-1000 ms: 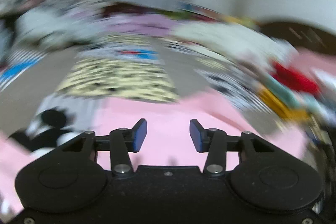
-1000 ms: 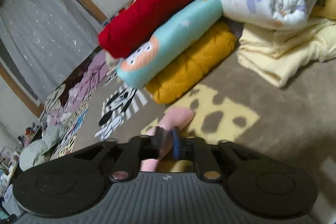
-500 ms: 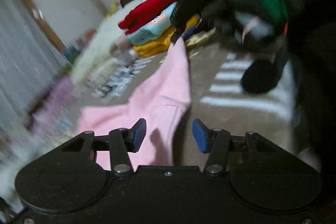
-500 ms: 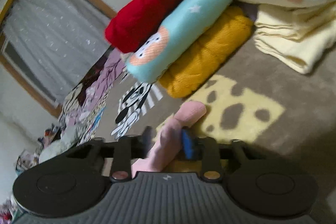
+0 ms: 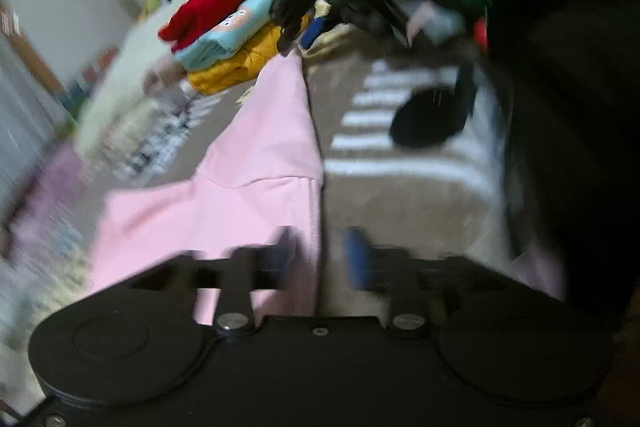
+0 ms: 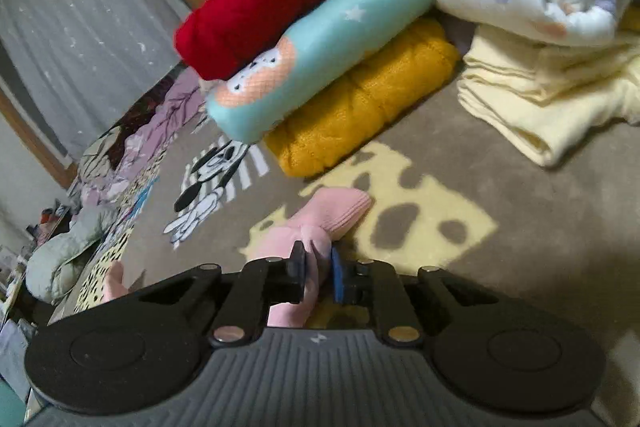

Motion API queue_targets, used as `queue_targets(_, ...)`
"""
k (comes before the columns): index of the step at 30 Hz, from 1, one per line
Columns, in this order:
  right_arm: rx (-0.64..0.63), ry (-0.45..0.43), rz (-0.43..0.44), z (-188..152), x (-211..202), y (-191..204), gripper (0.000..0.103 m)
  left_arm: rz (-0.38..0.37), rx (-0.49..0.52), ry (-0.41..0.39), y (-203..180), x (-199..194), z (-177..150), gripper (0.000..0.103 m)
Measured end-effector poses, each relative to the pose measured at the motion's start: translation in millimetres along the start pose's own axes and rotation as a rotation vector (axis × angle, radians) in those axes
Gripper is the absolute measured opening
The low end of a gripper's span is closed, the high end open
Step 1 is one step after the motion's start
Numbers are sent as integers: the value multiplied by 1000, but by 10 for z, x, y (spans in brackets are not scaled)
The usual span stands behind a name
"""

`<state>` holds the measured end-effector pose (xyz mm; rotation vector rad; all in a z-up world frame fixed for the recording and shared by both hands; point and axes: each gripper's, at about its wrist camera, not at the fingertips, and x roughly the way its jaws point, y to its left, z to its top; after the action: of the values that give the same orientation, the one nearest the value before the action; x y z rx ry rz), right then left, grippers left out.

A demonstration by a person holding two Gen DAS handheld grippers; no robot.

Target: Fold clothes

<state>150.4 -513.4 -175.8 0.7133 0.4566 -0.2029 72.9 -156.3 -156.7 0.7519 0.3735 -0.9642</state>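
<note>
I work over a brown rug [image 6: 500,155] printed with cartoon figures, and the biggest thing on it that matters is the pink top [image 5: 256,163], spread flat with one sleeve stretched away toward a stack of folded clothes [image 6: 320,59]: red on teal on mustard. A cream pile [image 6: 552,99] lies just beside that stack. My right gripper [image 6: 318,273] is clamped on the ribbed cuff [image 6: 332,211] at the sleeve's far end, the cloth bunched between its jaws and the cuff tip resting on a yellow patch of the rug. My left gripper [image 5: 320,259] hovers low over the near edge of the top, by the side seam; its jaws stand apart with nothing between them, though the view is smeared by motion. I judge this an early step: the sleeve is being drawn out straight or readied to fold across the body, and no fold in the body shows yet. Next I would want the left gripper to pin or pinch the hem edge it straddles, so the right can carry the cuff inward without dragging the whole top along.
</note>
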Motion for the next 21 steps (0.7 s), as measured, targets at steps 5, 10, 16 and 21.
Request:
queue_targets(5,-119,-190,-67,31,-328,159,43,-53,-272,-89,497,-251,-68,58)
queue_targets(10,-334,-157,107,-116,-370,613,43,120,-630,-132,1027,-247,-309,58)
queue_targets(16,-538,131,270,-285,239,1593,43,133,-794,-118,1305,-226,-599,58)
queue_targets(21,-530,304,305,-275,919,2035,43,125,-801,-104,1336,-187,-660,58)
